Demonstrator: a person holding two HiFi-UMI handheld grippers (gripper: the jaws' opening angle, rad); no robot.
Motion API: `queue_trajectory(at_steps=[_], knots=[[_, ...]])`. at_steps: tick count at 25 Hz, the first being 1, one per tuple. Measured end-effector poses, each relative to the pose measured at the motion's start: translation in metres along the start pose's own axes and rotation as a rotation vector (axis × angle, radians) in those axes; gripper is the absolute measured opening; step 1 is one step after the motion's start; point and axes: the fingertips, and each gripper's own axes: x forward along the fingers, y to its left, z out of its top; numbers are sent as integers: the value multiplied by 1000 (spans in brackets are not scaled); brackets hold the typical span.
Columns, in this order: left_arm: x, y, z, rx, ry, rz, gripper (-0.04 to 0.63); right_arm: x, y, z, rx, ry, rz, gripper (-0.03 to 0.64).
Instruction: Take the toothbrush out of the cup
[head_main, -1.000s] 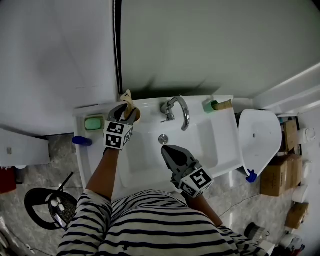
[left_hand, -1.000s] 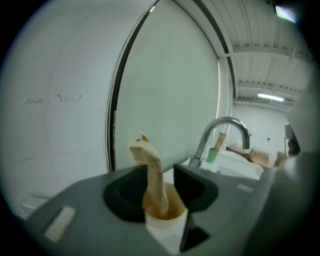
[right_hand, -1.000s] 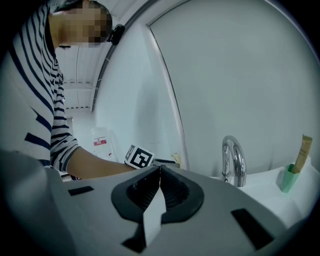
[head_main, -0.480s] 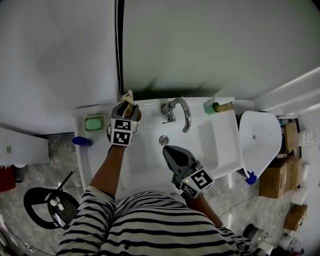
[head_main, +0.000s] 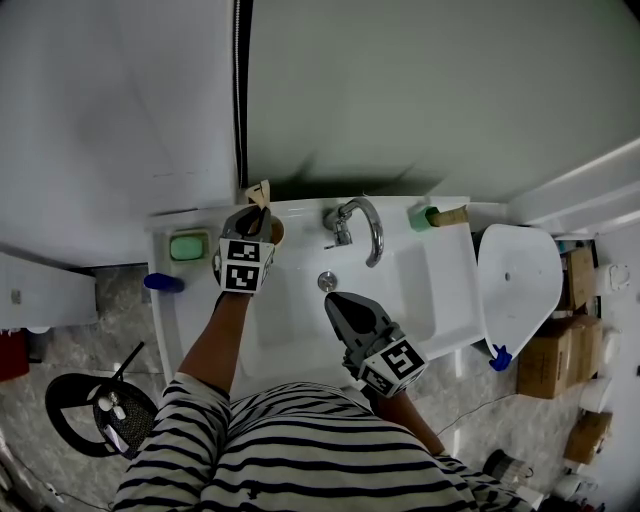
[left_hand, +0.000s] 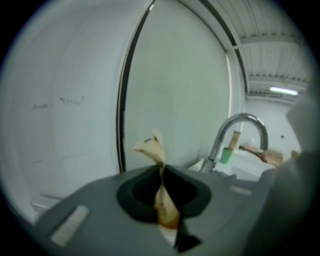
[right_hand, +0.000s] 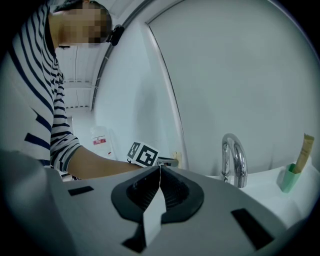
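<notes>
In the head view the toothbrush (head_main: 261, 192), tan and paper-like at its top, stands up out of a small cup (head_main: 275, 233) on the sink's back left corner. My left gripper (head_main: 254, 215) is right at the cup and its jaws are closing, with the pads pressed on the toothbrush (left_hand: 162, 197) in the left gripper view. The brush's crumpled tan top (left_hand: 151, 146) sticks up above the jaws. My right gripper (head_main: 335, 300) hangs shut and empty over the white basin (head_main: 290, 330), apart from the cup. The right gripper (right_hand: 159, 170) shows its jaws meeting.
A chrome faucet (head_main: 358, 222) and drain (head_main: 326, 280) sit mid-sink. A green soap dish (head_main: 187, 246) lies left of the cup, and a green holder (head_main: 421, 214) stands at the sink's back right. A white toilet lid (head_main: 517, 275) and boxes (head_main: 555, 350) are on the right.
The left gripper slid a little toward the cup and its jaws went from wide open to closed on the toothbrush. The right gripper stayed where it was.
</notes>
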Motion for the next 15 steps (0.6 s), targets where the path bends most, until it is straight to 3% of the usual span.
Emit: queue_trajectory(at_steps=[15], knots=[[-18,8,18,-12,-62,13,13,2,5,3,-23,-3,8,8]])
